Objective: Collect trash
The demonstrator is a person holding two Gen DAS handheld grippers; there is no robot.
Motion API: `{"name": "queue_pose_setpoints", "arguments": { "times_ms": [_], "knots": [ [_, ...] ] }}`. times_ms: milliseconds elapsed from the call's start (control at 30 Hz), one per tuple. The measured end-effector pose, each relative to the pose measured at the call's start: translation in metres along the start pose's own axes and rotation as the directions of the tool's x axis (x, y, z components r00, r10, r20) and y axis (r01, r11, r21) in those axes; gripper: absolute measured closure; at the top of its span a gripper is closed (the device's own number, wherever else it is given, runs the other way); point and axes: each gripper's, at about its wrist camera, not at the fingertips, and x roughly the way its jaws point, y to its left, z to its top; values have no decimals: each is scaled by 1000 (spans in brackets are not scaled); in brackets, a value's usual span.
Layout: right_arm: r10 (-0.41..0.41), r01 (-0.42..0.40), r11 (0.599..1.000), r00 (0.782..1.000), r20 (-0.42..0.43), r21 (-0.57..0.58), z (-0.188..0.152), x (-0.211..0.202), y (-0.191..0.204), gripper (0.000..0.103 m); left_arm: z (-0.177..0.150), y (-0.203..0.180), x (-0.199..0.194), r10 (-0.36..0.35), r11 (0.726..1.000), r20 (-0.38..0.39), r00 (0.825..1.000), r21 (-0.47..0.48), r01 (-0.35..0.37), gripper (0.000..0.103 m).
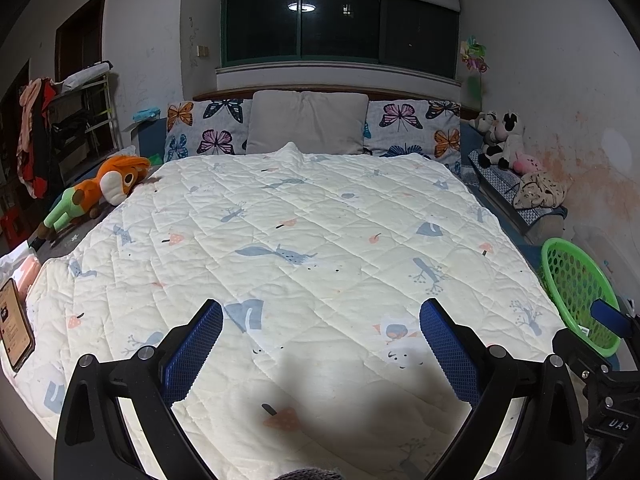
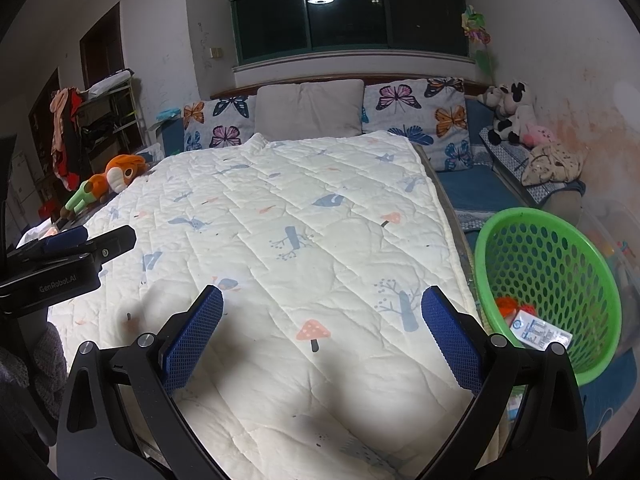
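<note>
A green perforated basket [image 2: 560, 240] stands at the right side of the bed; it also shows in the left wrist view [image 1: 576, 280]. Inside it lie a white printed packet [image 2: 540, 330] and an orange scrap [image 2: 508, 306]. My left gripper [image 1: 320, 344] is open and empty, held above the near end of the white quilt [image 1: 300, 240]. My right gripper [image 2: 322, 336] is open and empty above the quilt [image 2: 280, 220], just left of the basket. The left gripper's body shows at the left of the right wrist view [image 2: 68, 256].
An orange plush toy [image 1: 100, 188] lies at the bed's left edge. A phone [image 1: 14, 324] and a pink packet [image 1: 30, 270] lie at the near left. Butterfly pillows [image 1: 208, 128] and a grey pillow [image 1: 308, 120] line the headboard. Plush animals [image 1: 500, 140] sit at the right wall.
</note>
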Motion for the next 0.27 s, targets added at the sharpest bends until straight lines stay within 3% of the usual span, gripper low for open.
{"name": "queue_pose_setpoints", "arguments": {
  "times_ms": [267],
  "knots": [
    [3, -3, 1000, 1000, -1, 1, -3, -1, 0, 4, 0, -1, 0, 1, 1000, -2, 1000, 1, -1, 7]
  ]
}}
